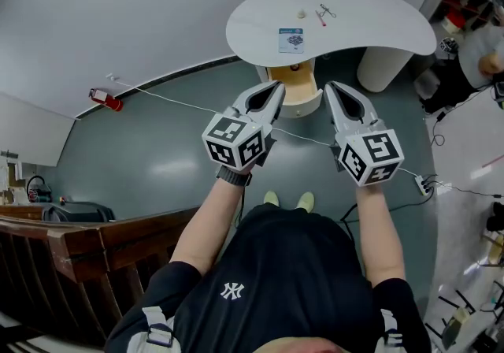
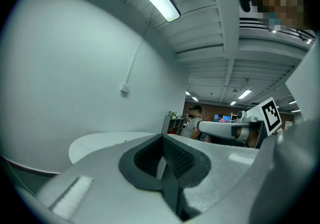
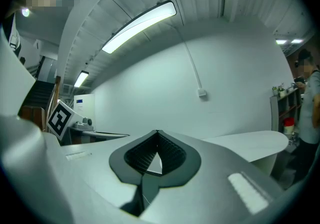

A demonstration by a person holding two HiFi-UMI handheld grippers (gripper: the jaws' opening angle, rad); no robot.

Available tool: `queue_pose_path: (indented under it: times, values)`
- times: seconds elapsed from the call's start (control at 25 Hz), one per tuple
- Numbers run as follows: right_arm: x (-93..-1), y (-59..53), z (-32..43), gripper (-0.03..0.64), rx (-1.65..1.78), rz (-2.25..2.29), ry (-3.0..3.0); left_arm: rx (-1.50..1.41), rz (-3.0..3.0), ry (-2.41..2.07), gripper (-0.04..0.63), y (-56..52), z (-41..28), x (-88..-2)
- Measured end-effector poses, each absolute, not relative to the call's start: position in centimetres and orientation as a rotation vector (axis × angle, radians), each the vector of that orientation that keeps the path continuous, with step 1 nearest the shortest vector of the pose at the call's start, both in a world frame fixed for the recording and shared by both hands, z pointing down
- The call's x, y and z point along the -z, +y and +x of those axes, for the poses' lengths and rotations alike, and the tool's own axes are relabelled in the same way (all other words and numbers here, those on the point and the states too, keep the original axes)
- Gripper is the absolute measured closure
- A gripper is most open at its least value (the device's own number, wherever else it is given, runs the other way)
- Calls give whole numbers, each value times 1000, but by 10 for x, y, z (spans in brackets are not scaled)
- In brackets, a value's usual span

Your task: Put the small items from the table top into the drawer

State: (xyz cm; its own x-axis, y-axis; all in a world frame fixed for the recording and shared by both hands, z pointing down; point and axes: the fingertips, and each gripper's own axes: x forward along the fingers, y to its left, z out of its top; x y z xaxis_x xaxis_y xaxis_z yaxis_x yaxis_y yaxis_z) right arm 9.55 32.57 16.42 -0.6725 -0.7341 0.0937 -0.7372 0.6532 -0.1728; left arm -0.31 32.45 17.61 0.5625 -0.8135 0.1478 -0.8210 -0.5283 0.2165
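I read both shells, left gripper [image 1: 279,88] and right gripper [image 1: 331,88], as smooth matt grey plastic. Their jaw pads [image 2: 178,158] are dark, finely ribbed and rubbery-looking. The table top [image 1: 362,20] is white and smooth with a low sheen. The drawer [image 1: 298,90] looks like pale wood. The card [image 1: 290,39] is printed paper. The floor [image 1: 157,154] is grey-green and smooth with a faint gloss. The railing [image 1: 94,237] is dark varnished wood. The shirt [image 1: 291,280] is black cloth.
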Motion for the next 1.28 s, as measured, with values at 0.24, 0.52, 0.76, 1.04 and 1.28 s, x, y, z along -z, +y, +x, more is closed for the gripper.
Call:
queue_pose_path:
  times: [0.24,0.52,0.76,1.04,1.28]
  values:
    - [-182,309,113,594,-348,1259,-2844,-83,2500,-1400,595,309,6,-194]
    - [-199,280,117,594,-384,1255,-2820,-128,2474,-1390,595,283,13,-215]
    - [-215,240,111,594,-394,1278,-2769,-146,2468,-1337,595,239,8,-232]
    - [-244,185,88,593,-444,1300,-2694,-229,2464,-1280,595,178,-12,-269]
    - [-279,132,60,586,-505,1319,-2616,-326,2442,-1231,595,123,-37,-316]
